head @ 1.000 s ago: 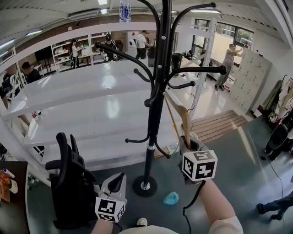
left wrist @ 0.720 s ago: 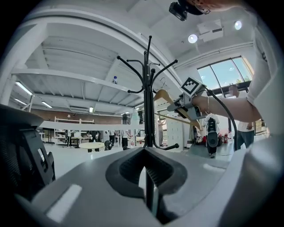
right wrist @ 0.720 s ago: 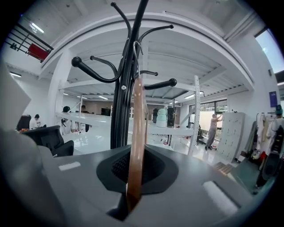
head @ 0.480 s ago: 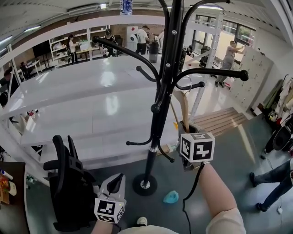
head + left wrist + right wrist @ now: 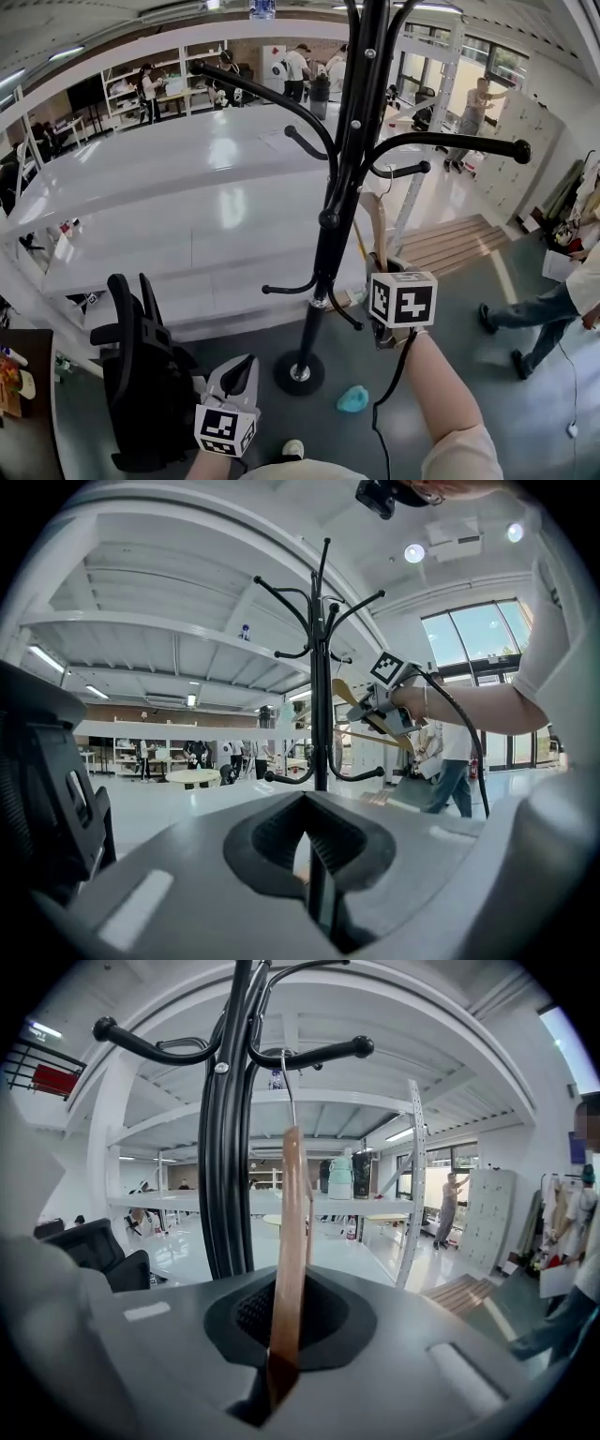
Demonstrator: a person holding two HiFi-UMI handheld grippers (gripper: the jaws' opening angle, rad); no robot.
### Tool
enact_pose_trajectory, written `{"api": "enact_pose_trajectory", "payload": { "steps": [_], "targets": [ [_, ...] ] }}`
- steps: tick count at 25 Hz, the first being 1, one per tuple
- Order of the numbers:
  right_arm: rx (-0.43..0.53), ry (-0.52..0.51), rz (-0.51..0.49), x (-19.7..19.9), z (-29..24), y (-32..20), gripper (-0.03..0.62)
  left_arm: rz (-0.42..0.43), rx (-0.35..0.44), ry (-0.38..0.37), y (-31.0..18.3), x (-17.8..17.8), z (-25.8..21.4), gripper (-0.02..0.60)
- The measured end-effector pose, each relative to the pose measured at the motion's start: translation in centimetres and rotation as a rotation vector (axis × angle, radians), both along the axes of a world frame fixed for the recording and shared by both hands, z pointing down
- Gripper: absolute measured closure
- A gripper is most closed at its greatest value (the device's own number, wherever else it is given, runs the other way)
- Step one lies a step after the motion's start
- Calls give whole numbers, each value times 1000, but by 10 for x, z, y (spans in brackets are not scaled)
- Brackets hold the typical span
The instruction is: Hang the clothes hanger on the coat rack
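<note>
The right gripper (image 5: 279, 1340) is clamped on the wooden hanger (image 5: 287, 1241), upright just right of the coat rack (image 5: 330, 220) pole (hook up by a peg (image 5: 328, 1051)). The left gripper (image 5: 242, 367) sits low and nearer, jaws together.

The head view's top edge is cutting off the tall black metal coat rack (image 5: 324, 239). The right hand-held gripper (image 5: 272, 1374) is hiding the brown wooden clothes hanger (image 5: 289, 1241)'s lower end. Whether its wire hook (image 5: 287, 1082) is touching a rack arm is too small to tell.

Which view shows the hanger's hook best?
Right gripper view: the wire hook stands straight ahead, close by a coat rack arm. Head view shows mostly the hanger's wooden body; left gripper view shows the hanger small, far off.
</note>
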State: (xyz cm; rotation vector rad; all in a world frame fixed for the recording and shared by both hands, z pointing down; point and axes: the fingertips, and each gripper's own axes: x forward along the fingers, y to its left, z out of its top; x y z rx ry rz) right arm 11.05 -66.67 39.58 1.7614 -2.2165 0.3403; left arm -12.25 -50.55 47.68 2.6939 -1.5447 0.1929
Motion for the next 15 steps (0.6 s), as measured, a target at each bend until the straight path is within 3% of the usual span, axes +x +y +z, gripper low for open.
{"api": "enact_pose_trajectory", "payload": {
  "steps": [10,12,15],
  "targets": [
    [12,11,-16,1,5,4,560,16,-15,-13,25,4,9,581],
    [47,8,-32,-2,2,5,504,8,-14,-20,27,0,9,581],
    [91,7,-40,-4,-3,13,351,-8,-5,-23,30,-6,7,581]
  ]
}}
